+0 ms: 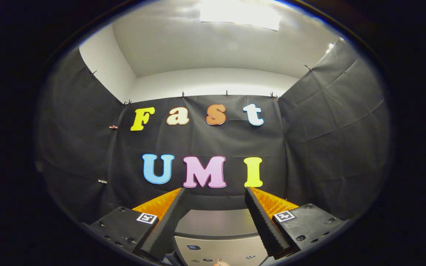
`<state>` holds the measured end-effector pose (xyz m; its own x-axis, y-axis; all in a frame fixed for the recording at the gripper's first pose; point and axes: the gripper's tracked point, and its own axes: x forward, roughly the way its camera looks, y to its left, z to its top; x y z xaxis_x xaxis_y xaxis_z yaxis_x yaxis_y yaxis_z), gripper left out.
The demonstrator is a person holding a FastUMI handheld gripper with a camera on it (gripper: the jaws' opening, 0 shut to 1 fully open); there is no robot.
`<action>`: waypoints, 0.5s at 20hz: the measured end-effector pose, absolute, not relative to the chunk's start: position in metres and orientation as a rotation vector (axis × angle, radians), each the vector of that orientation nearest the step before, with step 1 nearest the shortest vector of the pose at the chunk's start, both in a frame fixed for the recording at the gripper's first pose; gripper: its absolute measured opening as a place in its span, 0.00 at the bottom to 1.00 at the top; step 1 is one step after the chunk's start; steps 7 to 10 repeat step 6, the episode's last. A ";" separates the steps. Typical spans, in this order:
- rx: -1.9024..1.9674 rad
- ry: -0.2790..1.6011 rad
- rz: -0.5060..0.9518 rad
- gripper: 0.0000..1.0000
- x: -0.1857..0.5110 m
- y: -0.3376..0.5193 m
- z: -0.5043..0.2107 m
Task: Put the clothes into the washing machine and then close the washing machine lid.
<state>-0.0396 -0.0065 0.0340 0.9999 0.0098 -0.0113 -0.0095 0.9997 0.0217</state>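
Gripper (215, 192) held level, looking at the booth's back wall; fingers spread wide, nothing between them. Below and between the fingers I see the top of the washing machine (216, 225): a grey flat surface that I take for the lid (215, 221), lying down flat as far as I can judge, and nearer to me a control panel (216, 251) with small buttons. I see no clothes from this angle.

Judgement: a flat lid with no clothes in sight fits two stages equally, either clothes waiting somewhere below my view with the drum closed, or clothes inside and the lid down again. I cannot settle which from here, so I commit to no grasp.

To do this well: tilt the camera down before anything else, so the lid's edge and the space around the machine come into view. Keep the fingers apart while descending, so they clear the panel. Move slowly; the fisheye bends the machine's near edge and makes depth hard to read
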 end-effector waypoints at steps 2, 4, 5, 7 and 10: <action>0.019 0.017 0.003 0.98 -0.039 -0.008 0.033; 0.018 0.025 -0.002 0.98 -0.041 -0.007 0.032; 0.015 0.027 -0.003 0.98 -0.041 -0.007 0.032; 0.013 0.028 -0.005 0.98 -0.041 -0.007 0.032; 0.013 0.028 -0.005 0.98 -0.041 -0.007 0.032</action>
